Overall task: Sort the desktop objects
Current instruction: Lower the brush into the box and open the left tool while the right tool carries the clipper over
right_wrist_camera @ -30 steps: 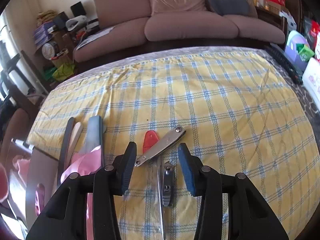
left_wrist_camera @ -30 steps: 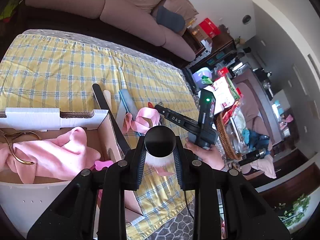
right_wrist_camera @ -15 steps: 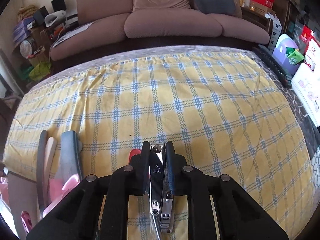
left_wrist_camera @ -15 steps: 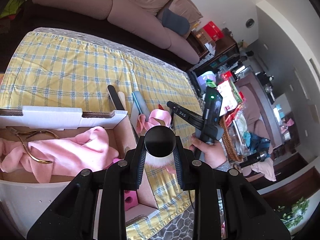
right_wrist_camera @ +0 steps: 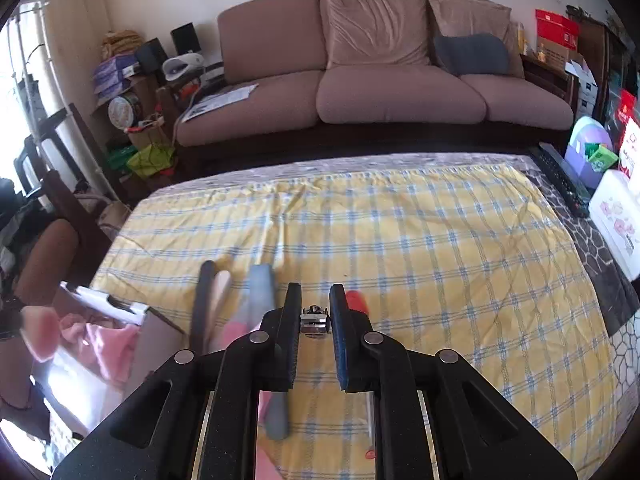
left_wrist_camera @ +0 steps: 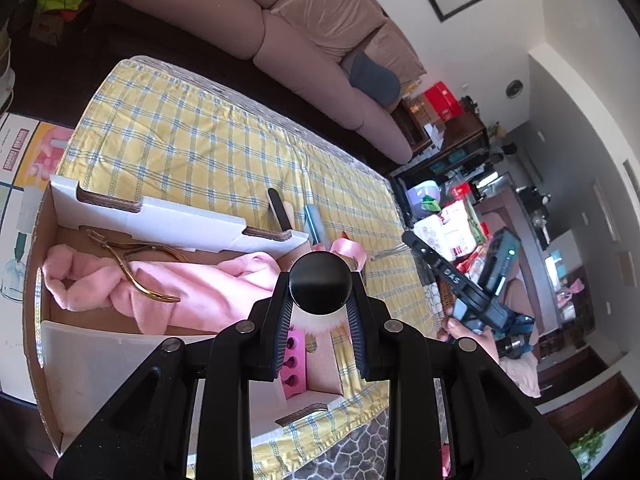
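My left gripper (left_wrist_camera: 320, 280) is shut on a brush (left_wrist_camera: 320, 294) with a round black handle end and pale bristles, hanging over the right end of a white cardboard box (left_wrist_camera: 160, 216). Inside the box lie a pink cloth (left_wrist_camera: 192, 288), gold nippers (left_wrist_camera: 132, 272) and a pink foam piece (left_wrist_camera: 294, 356). My right gripper (right_wrist_camera: 315, 292) is shut on a silver nail clipper (right_wrist_camera: 315, 322), held above the yellow checked tablecloth (right_wrist_camera: 440, 260). The left wrist view shows the right gripper (left_wrist_camera: 460, 276) from the side, in a hand (left_wrist_camera: 468, 332).
On the cloth beside the box lie a black nail file (right_wrist_camera: 202, 304), a wooden stick (right_wrist_camera: 220, 288), a grey buffer block (right_wrist_camera: 260, 292), a pink ribbon (left_wrist_camera: 348, 248) and a small red piece (right_wrist_camera: 356, 302). A sofa (right_wrist_camera: 400, 92) stands beyond the table. Clutter fills the right side.
The right gripper closed on the nail clipper and lifted it off the cloth. The left gripper carried the brush sideways, further over the box.
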The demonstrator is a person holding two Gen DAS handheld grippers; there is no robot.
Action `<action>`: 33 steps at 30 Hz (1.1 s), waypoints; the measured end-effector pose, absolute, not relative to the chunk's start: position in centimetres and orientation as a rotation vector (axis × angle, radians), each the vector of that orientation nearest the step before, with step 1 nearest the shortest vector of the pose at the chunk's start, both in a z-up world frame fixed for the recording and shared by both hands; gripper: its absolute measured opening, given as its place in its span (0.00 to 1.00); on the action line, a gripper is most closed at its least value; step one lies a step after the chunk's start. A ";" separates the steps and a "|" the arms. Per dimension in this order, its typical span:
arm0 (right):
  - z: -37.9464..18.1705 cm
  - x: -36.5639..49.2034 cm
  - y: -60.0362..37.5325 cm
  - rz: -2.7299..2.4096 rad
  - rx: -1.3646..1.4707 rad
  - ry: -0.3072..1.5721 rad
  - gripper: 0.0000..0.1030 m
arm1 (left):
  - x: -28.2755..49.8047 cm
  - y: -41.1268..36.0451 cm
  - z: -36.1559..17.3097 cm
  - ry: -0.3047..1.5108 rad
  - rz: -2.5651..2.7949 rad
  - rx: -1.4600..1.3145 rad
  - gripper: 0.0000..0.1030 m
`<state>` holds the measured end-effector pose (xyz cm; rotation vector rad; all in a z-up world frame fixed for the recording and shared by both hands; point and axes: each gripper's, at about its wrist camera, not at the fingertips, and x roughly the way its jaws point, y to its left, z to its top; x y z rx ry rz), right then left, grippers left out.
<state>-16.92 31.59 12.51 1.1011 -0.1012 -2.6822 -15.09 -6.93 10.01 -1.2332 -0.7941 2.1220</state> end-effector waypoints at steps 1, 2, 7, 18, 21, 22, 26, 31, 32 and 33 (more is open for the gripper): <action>13.2 -16.4 30.8 -2.666 1.083 -0.093 0.13 | -15.3 -7.4 9.6 -0.809 2.122 -1.239 0.24; 13.7 -16.1 30.1 -2.648 1.069 -0.085 0.13 | -15.4 -7.8 9.1 -0.822 2.121 -1.245 0.24; 16.3 -14.4 25.2 -2.526 1.003 -0.060 0.13 | -16.2 -8.7 6.7 -0.879 2.091 -1.291 0.24; 12.6 -14.0 14.6 -2.349 1.135 0.114 0.13 | -18.6 -8.7 2.3 -0.937 2.079 -1.386 0.24; 10.8 -14.5 12.7 -2.334 1.201 0.184 0.13 | -18.9 -8.9 1.0 -0.922 2.095 -1.432 0.25; 10.3 -14.7 12.3 -2.335 1.213 0.211 0.12 | -18.9 -8.9 1.0 -0.906 2.109 -1.436 0.25; 8.8 -15.7 11.1 -2.333 1.260 0.294 0.11 | -18.4 -8.9 1.7 -0.882 2.143 -1.438 0.44; 8.4 -17.1 10.3 -2.306 1.322 0.352 0.11 | -17.7 -10.2 3.6 -0.950 2.164 -1.365 0.54; 8.5 -17.2 9.9 -2.298 1.323 0.370 0.11 | -17.6 -10.7 4.0 -0.973 2.169 -1.349 0.56; 8.4 -17.3 9.4 -2.276 1.320 0.383 0.11 | -17.4 -11.2 4.4 -0.997 2.176 -1.326 0.56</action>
